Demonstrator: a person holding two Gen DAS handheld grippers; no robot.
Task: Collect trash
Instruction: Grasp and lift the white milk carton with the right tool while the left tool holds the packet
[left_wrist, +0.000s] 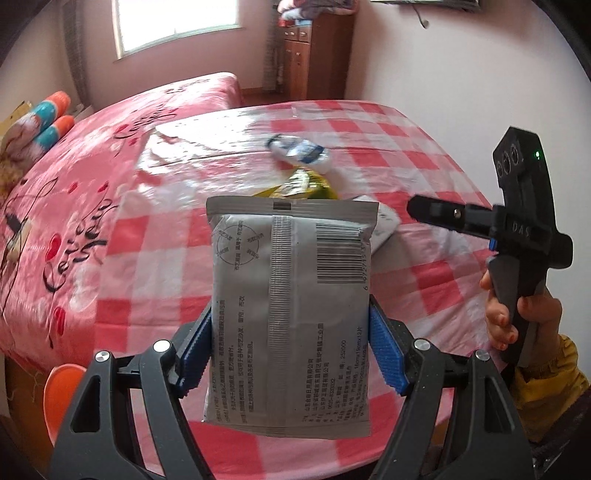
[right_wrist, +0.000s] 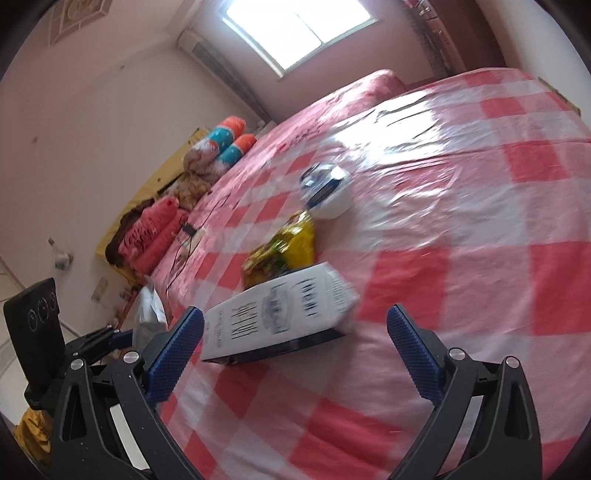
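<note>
Left gripper (left_wrist: 290, 347) holds a packet (left_wrist: 291, 314) upright above the table (left_wrist: 424, 280). On the table, front to back: box (right_wrist: 280, 317), snack bag (right_wrist: 284, 247) touching behind it, bottle (right_wrist: 327, 192) further back. Bed (left_wrist: 74, 192) stands left of the table, right gripper (right_wrist: 295, 354) just before the box.

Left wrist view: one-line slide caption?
Left tongs clamp a grey wipes pack above the checked tablecloth; bottle and yellow wrapper remain.

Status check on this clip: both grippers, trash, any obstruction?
Left gripper shut on grey packet, lifted. Right gripper open, empty, facing white box. Yellow wrapper, bottle remain on checked cloth. Nothing blocking.
</note>
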